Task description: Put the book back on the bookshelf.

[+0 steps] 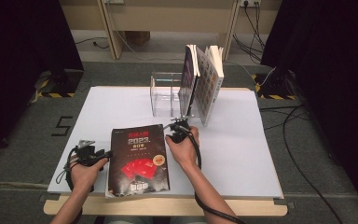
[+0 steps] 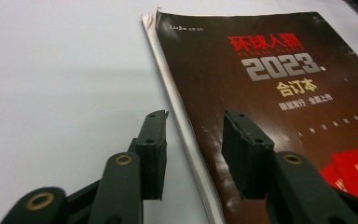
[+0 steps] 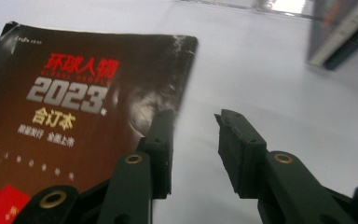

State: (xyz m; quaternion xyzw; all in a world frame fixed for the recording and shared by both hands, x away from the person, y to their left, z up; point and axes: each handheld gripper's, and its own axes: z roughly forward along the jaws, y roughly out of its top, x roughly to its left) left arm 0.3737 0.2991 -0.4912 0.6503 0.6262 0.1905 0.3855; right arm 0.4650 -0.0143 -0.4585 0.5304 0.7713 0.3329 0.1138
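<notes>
A dark book (image 1: 140, 158) with "2023" on its cover lies flat on the white board (image 1: 242, 154), near the front edge. My left gripper (image 1: 100, 154) sits at the book's left side. In the left gripper view its jaws (image 2: 196, 135) stand open astride the book's (image 2: 270, 93) left edge, one over the board and one over the cover. My right gripper (image 1: 175, 130) is by the book's far right corner. In the right gripper view it (image 3: 193, 140) is open, its left jaw over the book's (image 3: 74, 102) right edge and its right jaw over bare board.
A clear plastic stand (image 1: 165, 95) is at the back of the board, with two upright books (image 1: 189, 79) (image 1: 209, 84) leaning beside it. Their lower ends (image 3: 340, 32) appear at the top right of the right gripper view. Cables run over the floor at right.
</notes>
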